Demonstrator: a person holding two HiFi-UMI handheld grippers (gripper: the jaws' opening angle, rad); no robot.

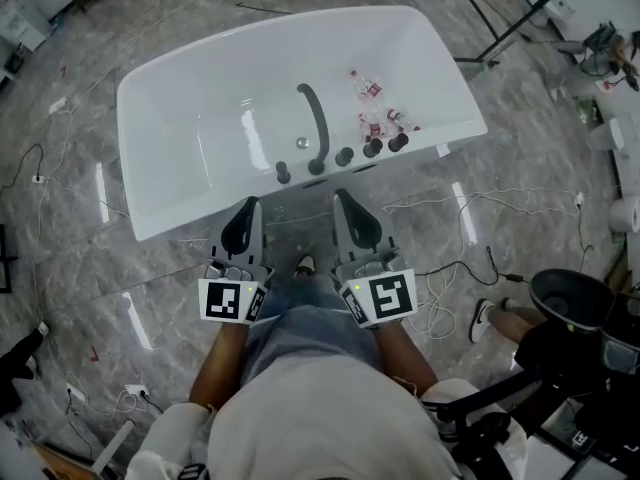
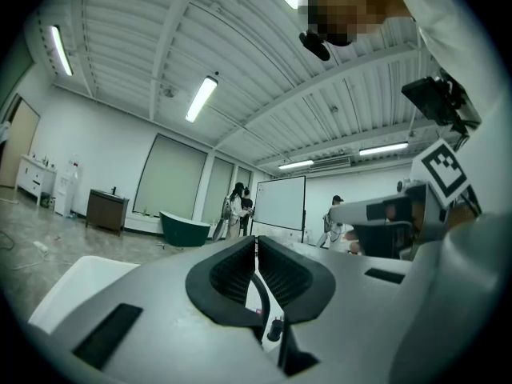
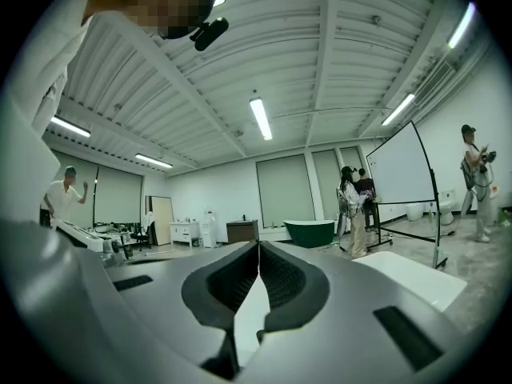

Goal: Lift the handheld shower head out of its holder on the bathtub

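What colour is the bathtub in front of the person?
The bathtub is white; head view shows it best.

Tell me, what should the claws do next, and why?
Probably reach the right claw forward to the dark fittings on the bathtub rim. It and the left claw are shut, empty, and short of the tub.

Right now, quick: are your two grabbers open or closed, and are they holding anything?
Left gripper: closed, holding nothing.
Right gripper: closed, holding nothing.
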